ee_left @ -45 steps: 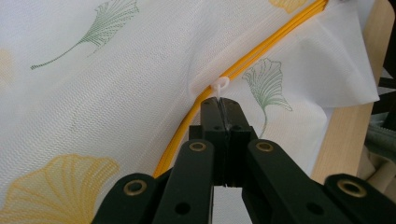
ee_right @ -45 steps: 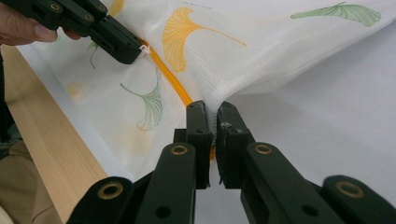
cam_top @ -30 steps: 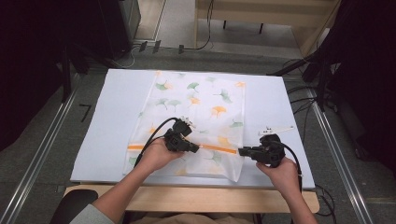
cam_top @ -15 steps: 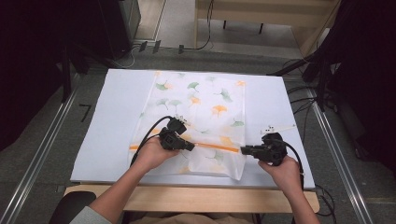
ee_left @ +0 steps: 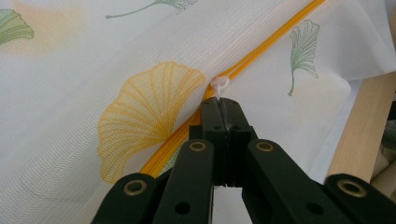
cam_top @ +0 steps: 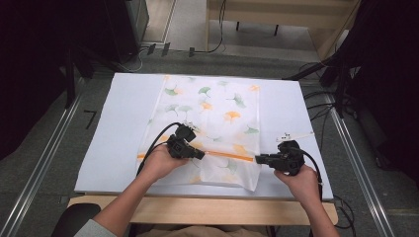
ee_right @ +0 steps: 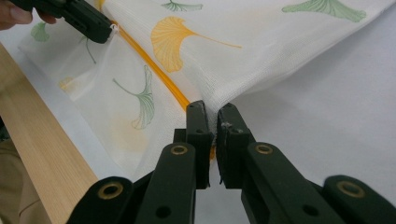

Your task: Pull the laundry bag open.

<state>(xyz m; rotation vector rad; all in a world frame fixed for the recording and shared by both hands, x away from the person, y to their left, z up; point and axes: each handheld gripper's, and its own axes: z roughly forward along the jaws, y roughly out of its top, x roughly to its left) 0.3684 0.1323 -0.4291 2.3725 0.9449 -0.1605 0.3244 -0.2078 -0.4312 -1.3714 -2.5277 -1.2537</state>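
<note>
At the bottom of the high view, nearest us, runs the pale wooden table edge (cam_top: pixel 207 210). Just above it lies the white mesh zip bag printed with green and orange ginkgo leaves (cam_top: pixel 217 113), spread flat on the white sheet (cam_top: pixel 123 123) at frame centre.

In the left gripper view, our left gripper (ee_left: pixel 223 108) has its jaws pressed together on the small white plastic zipper pull (ee_left: pixel 219 85), which sits on the orange zipper line (ee_left: pixel 261 53) running toward the upper right. We judge this grip is for drawing the slider along.

In the right gripper view, our right gripper (ee_right: pixel 211 114) is clamped on the bag's mesh corner at the zipper's end, the cloth bunched between the pads. We judge it anchors the bag so the zipper stays taut against the pull.

In the high view the grippers sit well apart at lower centre and lower right, the zipper stretched between them. The sheet leaves bare room left and right of the bag; its far edge lies near the sheet's upper border.
</note>
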